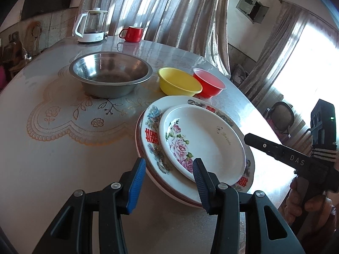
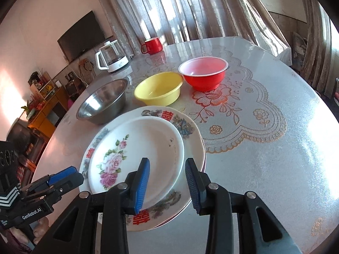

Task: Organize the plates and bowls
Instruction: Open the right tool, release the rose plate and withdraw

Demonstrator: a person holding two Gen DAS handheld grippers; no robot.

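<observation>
Lying stacked at the near side of the table (image 1: 63, 169): rose plate (image 1: 207, 139) on top, seated inside the larger red-character plate (image 1: 152, 127), with at least one more rim (image 1: 169, 192) showing underneath. Judging the plate half of the job as largely done. Standing singly behind the stack: steel bowl (image 1: 110, 74), yellow bowl (image 1: 180, 82) and red bowl (image 1: 209, 82), the last two touching or nearly so, the steel one apart from them. Nesting of the bowls still waiting, so roughly half remaining by this reading. Sitting farther back and taking no part: kettle (image 1: 91, 25) and mug (image 1: 131, 33). Hovering at the stack's near-left rim: left gripper (image 1: 168, 177), pitched downward, tongs released, one pad outside the rim and the other above the rose plate, neither visibly pressing. Hovering at the opposite side: right gripper (image 2: 168, 182), likewise pitched downward, tongs released, the rose plate's edge lying between the pads with clear space on both sides. Gripping the right tool's handle at the frame edge: a hand (image 1: 305, 203). Carrying nothing in either tool.
</observation>
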